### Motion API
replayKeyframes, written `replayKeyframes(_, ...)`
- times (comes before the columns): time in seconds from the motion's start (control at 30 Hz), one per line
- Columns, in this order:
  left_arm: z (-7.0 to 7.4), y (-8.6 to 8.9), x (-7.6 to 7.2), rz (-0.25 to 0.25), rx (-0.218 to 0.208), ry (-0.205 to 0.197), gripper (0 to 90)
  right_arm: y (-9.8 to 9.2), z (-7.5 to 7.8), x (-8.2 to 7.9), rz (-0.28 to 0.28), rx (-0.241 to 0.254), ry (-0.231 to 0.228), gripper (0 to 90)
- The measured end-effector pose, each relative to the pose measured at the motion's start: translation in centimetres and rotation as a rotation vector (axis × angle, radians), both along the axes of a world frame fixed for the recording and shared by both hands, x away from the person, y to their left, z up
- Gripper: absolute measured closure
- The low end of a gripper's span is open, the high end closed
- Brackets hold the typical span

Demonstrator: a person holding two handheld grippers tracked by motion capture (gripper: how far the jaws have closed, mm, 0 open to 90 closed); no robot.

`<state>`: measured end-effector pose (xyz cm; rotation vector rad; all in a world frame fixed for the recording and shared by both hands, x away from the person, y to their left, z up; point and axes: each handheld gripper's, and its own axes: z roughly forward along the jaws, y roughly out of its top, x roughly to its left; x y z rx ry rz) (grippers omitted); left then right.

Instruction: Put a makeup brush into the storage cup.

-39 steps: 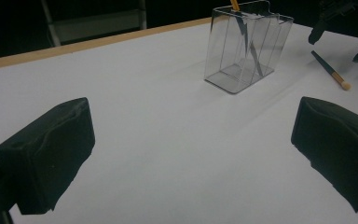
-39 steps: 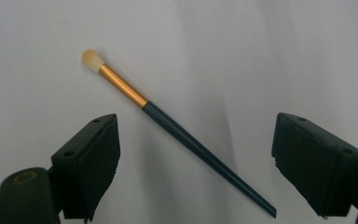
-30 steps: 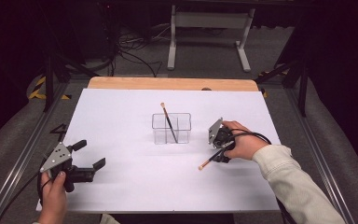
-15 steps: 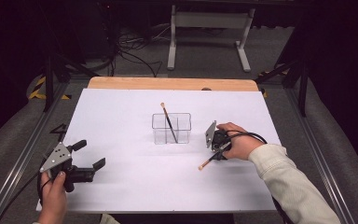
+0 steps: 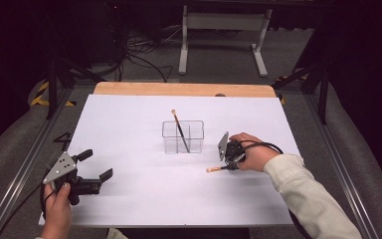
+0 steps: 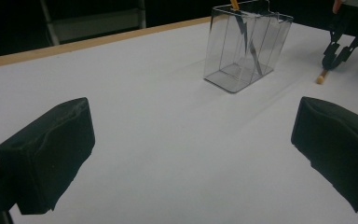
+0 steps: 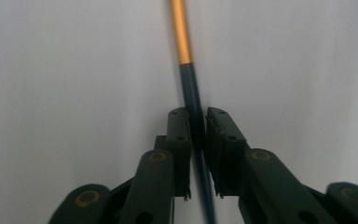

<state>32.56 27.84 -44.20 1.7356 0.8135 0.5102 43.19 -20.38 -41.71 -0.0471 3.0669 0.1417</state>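
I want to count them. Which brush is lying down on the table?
The brush pinched in the right gripper lies flat; the other brush stands leaning inside the clear box.

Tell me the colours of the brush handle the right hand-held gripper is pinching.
Dark teal-black at the jaws, then orange-gold farther along the brush handle; the right gripper view shows it best.

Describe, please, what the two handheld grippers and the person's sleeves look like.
Both the left gripper and the right gripper are black with two padded jaws, a grey three-cornered plate on top and a trailing black cable. The right arm wears a cream long sleeve.
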Motion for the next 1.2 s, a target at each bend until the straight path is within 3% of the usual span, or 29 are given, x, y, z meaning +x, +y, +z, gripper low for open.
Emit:
replayKeyframes(0.6,0.0,0.1,0.0,0.0,0.001,-0.005,0.4,0.0,0.3,-0.2,-0.064,0.004,0.015,83.7)
replayKeyframes(1.03,0.1,-0.2,0.1,-0.006,0.002,-0.003,0.4,-1.0,2.6,-1.0,-0.136,0.099,-0.015,83.9)
replayKeyframes(1.2,0.1,-0.2,0.2,-0.007,0.001,-0.003,0.3,-1.5,3.1,-1.3,-0.173,0.138,-0.005,83.8)
